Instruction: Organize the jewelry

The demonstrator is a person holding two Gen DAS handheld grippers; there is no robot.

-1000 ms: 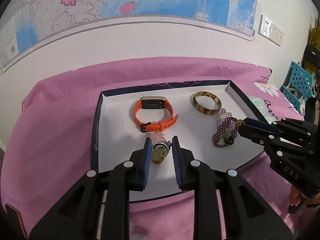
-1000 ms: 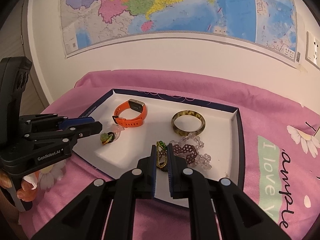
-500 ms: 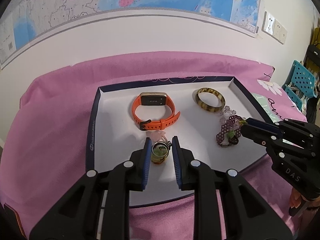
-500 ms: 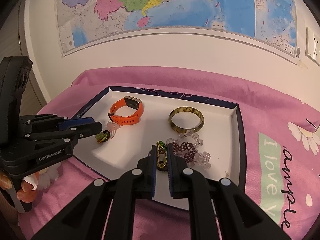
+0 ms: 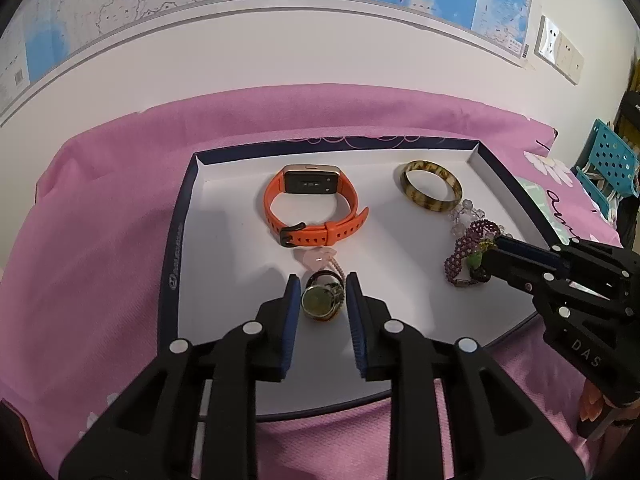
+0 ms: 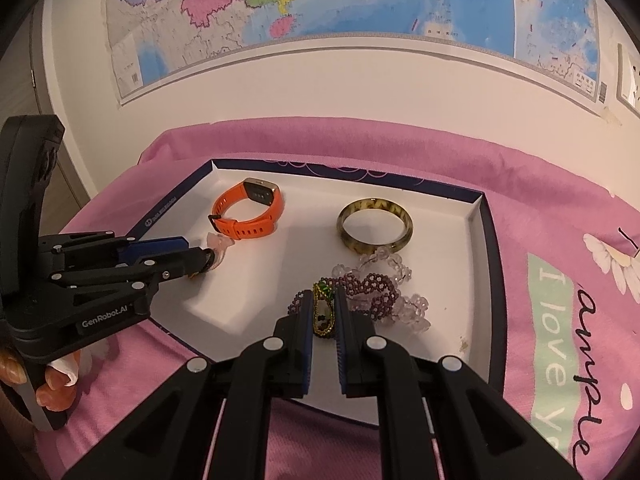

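Observation:
A white tray (image 5: 176, 248) with a dark blue rim lies on a pink cloth. My left gripper (image 5: 320, 280) straddles a gold ring with a green stone (image 5: 321, 303) that rests on the tray floor. Its jaws are opening and thin gaps show beside the ring. A pink charm (image 5: 318, 256) lies just past it. My right gripper (image 6: 324, 296) is shut on a green and gold beaded piece (image 6: 324, 314) beside a purple bead bracelet (image 6: 368, 286). An orange watch (image 5: 312, 208) and a tortoiseshell bangle (image 5: 431, 192) lie at the back.
Clear crystal beads (image 6: 400, 268) lie tangled with the purple bracelet. A wall with a large map rises behind the table. A blue perforated chair (image 5: 612, 160) stands at far right. A person's fingers (image 6: 56, 384) grip the left handle.
The ring between the left pads has settled flatter, its green face now turned up, and the pads stand slightly wider. The right gripper keeps its hold in place.

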